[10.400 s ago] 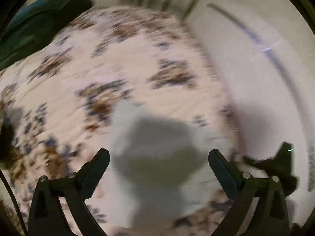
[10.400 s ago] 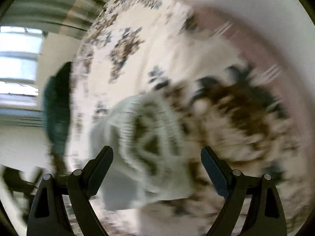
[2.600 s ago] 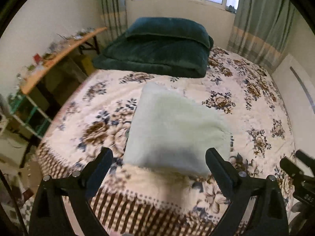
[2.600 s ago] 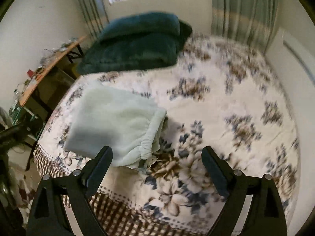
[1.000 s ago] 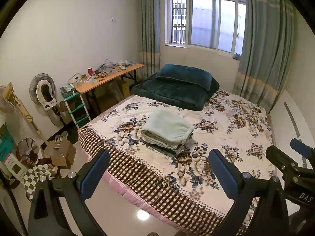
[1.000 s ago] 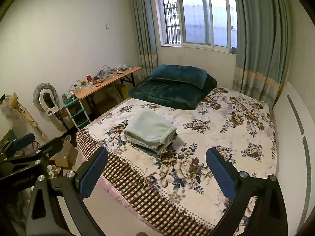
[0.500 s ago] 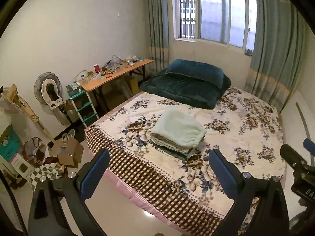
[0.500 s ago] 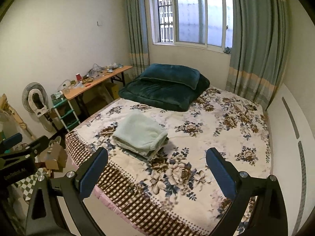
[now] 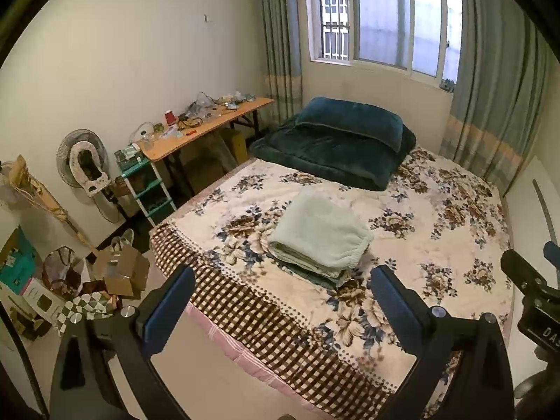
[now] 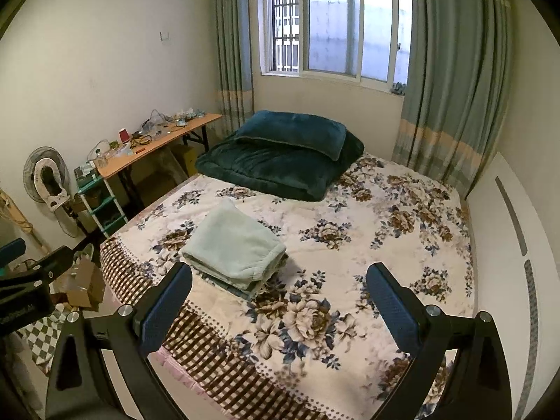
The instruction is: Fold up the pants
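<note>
Neatly folded fleecy pale-green pants (image 9: 320, 236) on floral quilted bed (image 9: 437, 231), both jaws released

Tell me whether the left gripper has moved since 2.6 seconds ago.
Yes. The left gripper has pulled back from the bed; the folded pants, once filling its view, now look small and distant.

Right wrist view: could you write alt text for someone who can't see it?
Folded pale green pants lie on a floral bedspread near the bed's front left corner. The open right gripper frames the foreground, holding nothing; a dark green quilt sits below the window.
</note>
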A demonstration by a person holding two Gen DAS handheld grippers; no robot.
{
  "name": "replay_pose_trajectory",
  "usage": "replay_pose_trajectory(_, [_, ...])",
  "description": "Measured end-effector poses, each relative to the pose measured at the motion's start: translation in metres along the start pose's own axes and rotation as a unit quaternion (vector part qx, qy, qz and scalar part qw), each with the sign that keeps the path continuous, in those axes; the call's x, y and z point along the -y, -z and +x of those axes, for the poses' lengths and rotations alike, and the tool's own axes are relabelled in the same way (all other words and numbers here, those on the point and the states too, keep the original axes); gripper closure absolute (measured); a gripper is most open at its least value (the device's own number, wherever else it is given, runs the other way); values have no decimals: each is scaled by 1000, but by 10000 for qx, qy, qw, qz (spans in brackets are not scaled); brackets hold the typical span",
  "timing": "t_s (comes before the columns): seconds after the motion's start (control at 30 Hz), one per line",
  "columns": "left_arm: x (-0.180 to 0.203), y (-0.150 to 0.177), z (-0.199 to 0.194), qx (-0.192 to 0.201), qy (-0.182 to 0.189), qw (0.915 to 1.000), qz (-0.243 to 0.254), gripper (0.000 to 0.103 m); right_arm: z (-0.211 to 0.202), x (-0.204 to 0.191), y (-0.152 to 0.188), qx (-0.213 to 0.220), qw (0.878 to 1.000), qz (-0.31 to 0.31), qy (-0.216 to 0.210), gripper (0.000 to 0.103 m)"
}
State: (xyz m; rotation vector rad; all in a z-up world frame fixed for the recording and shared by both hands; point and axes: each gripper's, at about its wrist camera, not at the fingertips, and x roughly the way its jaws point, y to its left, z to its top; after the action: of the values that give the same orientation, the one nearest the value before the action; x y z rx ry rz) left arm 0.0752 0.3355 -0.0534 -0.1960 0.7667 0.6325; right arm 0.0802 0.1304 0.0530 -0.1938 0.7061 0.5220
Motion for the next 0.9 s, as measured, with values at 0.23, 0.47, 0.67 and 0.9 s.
replay_pose_trajectory(0.23, [0,-1,8,-97,20,9999,-18,0,13,1,7,-125,9999,21,31,1])
replay_pose_trajectory(0.47, [-1,-4,12,-141,56,9999,-34,0,15,2,14,-198,9998,69,-8,1])
replay_pose_trajectory(0.67, [0,-6,13,-106,29,9999,-30,0,13,2,18,-194,9998,61,-35,1])
replay_pose_trajectory(0.9, [0,-7,10,-76,-6,10000,-54,0,9,-1,21,-177,9998,17,-80,1])
